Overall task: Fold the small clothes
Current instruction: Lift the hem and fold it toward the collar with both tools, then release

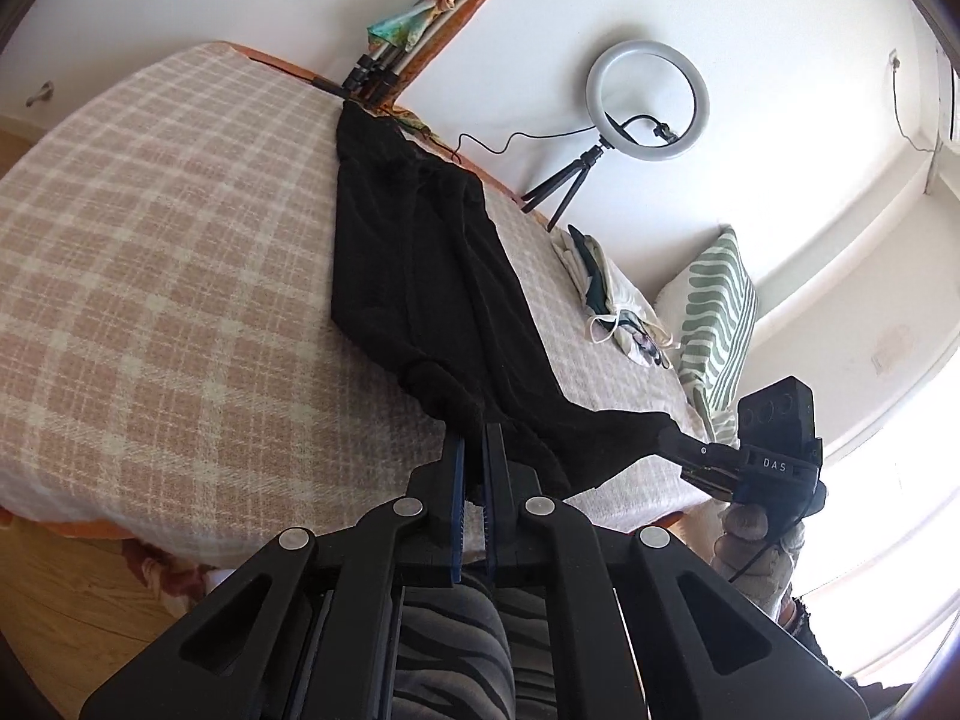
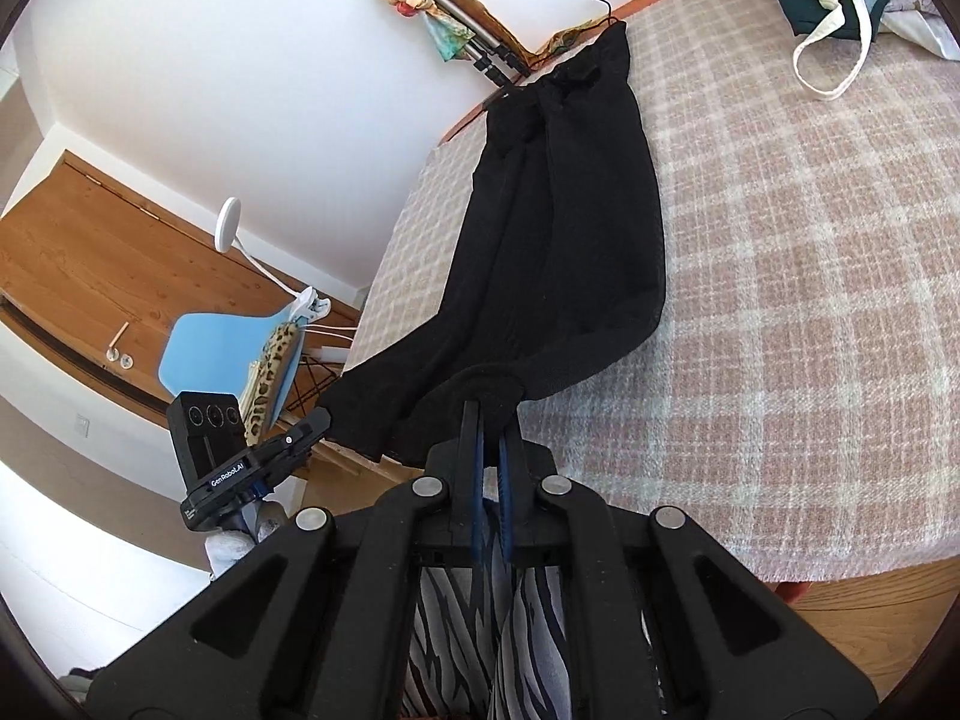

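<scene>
Left gripper point(image 1: 474, 438) jaws pinching black garment point(image 1: 414, 264), right gripper point(image 2: 491, 414) likewise

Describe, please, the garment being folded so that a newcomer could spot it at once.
Start from the checked bedspread that covers the bed. A long black garment lies stretched along it, its near end pinched by the left hand-held gripper and the right hand-held gripper. It is the only dark, plain piece; the pile of clothes near the striped pillow is pale.
</scene>
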Tool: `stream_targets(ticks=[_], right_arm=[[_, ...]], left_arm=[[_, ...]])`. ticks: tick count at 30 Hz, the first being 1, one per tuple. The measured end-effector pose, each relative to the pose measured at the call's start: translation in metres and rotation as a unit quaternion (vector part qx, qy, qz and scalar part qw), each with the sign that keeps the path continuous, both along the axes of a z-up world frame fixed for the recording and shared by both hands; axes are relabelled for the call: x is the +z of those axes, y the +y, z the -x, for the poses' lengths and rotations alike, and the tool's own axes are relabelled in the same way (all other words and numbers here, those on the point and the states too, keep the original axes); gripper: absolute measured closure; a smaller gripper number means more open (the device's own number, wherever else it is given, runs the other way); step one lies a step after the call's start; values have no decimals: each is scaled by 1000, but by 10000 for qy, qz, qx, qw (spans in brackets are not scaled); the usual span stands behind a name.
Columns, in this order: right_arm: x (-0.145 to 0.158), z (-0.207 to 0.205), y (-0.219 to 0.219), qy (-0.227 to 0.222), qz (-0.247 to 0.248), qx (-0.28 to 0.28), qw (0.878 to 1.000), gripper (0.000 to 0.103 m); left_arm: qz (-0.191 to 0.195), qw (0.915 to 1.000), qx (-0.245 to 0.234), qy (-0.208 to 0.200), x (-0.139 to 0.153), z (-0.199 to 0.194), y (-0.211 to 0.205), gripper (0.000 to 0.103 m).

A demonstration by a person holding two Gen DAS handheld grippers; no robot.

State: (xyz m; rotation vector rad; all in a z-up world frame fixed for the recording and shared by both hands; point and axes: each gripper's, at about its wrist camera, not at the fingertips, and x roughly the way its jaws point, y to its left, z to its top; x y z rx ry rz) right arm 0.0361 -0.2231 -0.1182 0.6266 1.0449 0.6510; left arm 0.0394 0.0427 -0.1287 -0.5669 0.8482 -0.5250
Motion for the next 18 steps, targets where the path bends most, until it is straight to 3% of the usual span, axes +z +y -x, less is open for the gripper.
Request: stream_targets(ticks=[7,18], right_arm=[[8,-59,3,-7,200,-35,9998,98],[-25,-143,10,404,589,-169,9973,98]], left_arm=[[-123,9999,23,-16,8,-55,-3,100],[-330,9987,174,343,-15,-133,-5,100]])
